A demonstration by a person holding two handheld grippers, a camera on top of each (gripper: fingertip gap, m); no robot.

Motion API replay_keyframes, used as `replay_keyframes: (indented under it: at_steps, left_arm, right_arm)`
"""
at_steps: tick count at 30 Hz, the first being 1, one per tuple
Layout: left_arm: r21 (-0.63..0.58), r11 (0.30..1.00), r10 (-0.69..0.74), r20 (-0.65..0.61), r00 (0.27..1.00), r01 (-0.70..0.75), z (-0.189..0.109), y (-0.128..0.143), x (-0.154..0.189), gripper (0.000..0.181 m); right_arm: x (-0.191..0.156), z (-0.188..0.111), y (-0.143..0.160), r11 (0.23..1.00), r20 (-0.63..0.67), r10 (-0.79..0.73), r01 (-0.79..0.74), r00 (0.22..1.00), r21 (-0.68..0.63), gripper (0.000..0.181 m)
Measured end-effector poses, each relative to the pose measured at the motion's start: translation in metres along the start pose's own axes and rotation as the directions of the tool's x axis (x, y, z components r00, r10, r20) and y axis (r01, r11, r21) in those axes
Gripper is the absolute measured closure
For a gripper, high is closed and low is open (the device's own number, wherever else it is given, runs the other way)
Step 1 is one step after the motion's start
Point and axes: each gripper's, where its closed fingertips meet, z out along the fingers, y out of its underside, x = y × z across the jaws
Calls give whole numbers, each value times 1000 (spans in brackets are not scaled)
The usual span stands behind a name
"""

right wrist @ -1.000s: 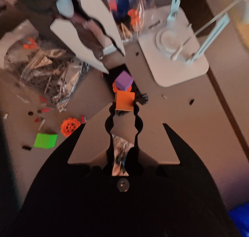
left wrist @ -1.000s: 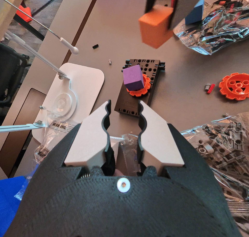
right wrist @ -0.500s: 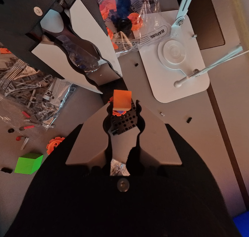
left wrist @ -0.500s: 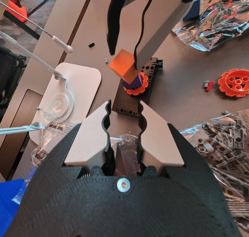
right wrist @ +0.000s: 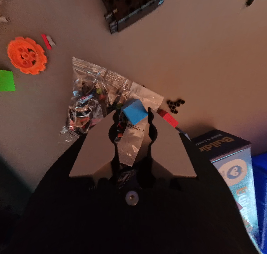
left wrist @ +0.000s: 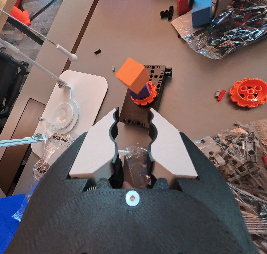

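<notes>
An orange cube (left wrist: pixel 132 75) stands on a purple cube (left wrist: pixel 142 92), which rests on an orange gear (left wrist: pixel 144 101) on a black perforated plate (left wrist: pixel 137 114). My left gripper (left wrist: pixel 132 110) is open and empty, just short of the plate's near end. My right gripper (right wrist: pixel 132 110) is open, with a blue cube (right wrist: pixel 134 111) between its fingertips. The cube sits on a clear bag of parts (right wrist: pixel 92 99). A red cube (right wrist: pixel 168 118) lies just beside the right finger. In the left wrist view the blue cube (left wrist: pixel 201 9) shows at the far right.
A loose orange gear (left wrist: pixel 249 92) and a small red pin lie right of the plate. A white lamp base (left wrist: pixel 80 95) stands to its left. A bag of grey parts (left wrist: pixel 231 153) lies near right. A green cube (right wrist: pixel 6 80) and a printed box (right wrist: pixel 231 160) flank the right gripper. Some 20 cm of space lies between my two pairs of fingers.
My right gripper set the orange cube on the purple cube, let go, and moved away to the blue cube on the bag. My left gripper has barely moved.
</notes>
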Motion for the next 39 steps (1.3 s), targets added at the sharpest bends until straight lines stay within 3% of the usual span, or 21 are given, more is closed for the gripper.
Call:
replay_keyframes:
  at_steps: [5,13,19,28,33,36,39]
  left_arm:
    - [0,1000,-5,4,1000,5,0,1,-2,144]
    - [-2,1000,-3,7,1000,3,1,2,-2,144]
    - [5,1000,-7,12,1000,7,-1,2,-5,144]
    - [7,1000,-6,13,1000,5,-3,2,-5,144]
    - [11,1000,-11,17,1000,11,-5,2,-7,144]
    - [15,1000,-16,19,1000,16,-6,2,-8,143]
    - [17,1000,-19,18,1000,19,-6,2,-8,143]
  right_arm:
    - [3,-8,-10,998,-12,-1,2,1000,56,149]
    - [-2,-61,-126,920,-82,-91,116,992,375,149]
    - [-8,-47,-164,933,-67,-154,168,986,317,149]
    - [-15,-30,-174,945,-56,-178,187,982,269,145]
    - [-10,-50,-166,934,-88,-149,170,985,313,134]
    - [6,-68,-139,939,-125,-87,123,988,321,136]
    - [28,-64,-86,977,-164,-37,70,986,200,135]
